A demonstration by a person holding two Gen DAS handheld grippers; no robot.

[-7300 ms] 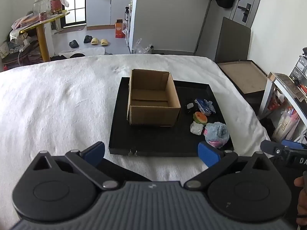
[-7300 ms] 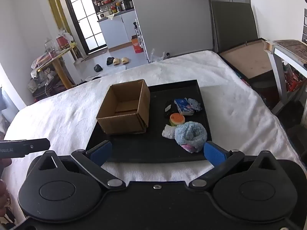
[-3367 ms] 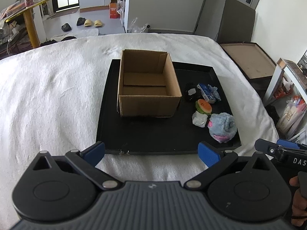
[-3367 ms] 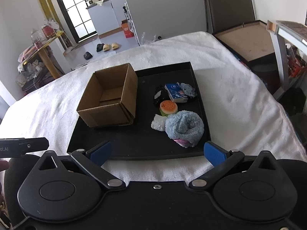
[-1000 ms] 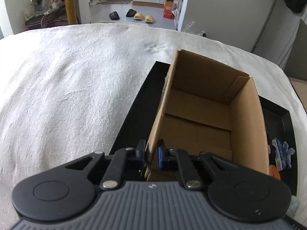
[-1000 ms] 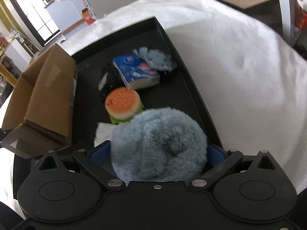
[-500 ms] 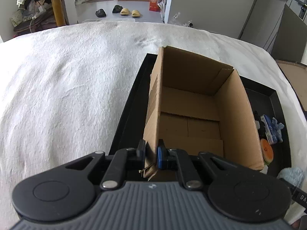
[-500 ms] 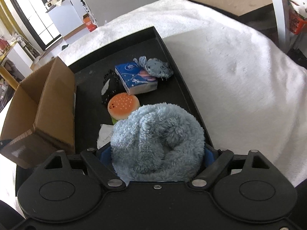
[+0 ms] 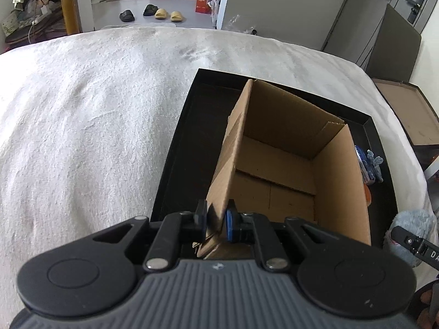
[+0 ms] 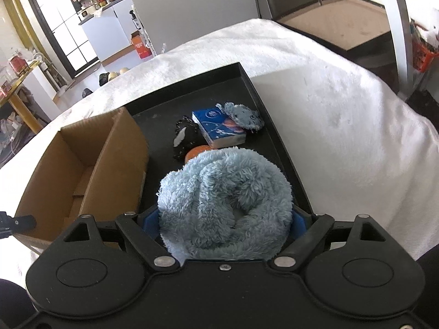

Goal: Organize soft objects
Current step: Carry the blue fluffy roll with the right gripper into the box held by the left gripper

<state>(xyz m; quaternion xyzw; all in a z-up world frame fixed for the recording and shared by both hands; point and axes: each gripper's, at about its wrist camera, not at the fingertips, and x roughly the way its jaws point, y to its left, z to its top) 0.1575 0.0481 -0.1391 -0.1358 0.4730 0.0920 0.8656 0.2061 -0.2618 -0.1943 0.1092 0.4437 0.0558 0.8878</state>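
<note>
Now my left gripper (image 9: 215,220) pinches the thin cardboard box (image 9: 285,164) wall, jaws nearly closed. My right gripper (image 10: 223,220) squeezes the fluffy blue rolled cloth (image 10: 225,200), jaws wide.

Bright daylight (window-lit), sharp focus, fisheye-bent edges.

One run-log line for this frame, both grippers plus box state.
left gripper: shut on cardboard box wall | right gripper: shut on blue fluffy bundle | box: empty, on black tray
</note>
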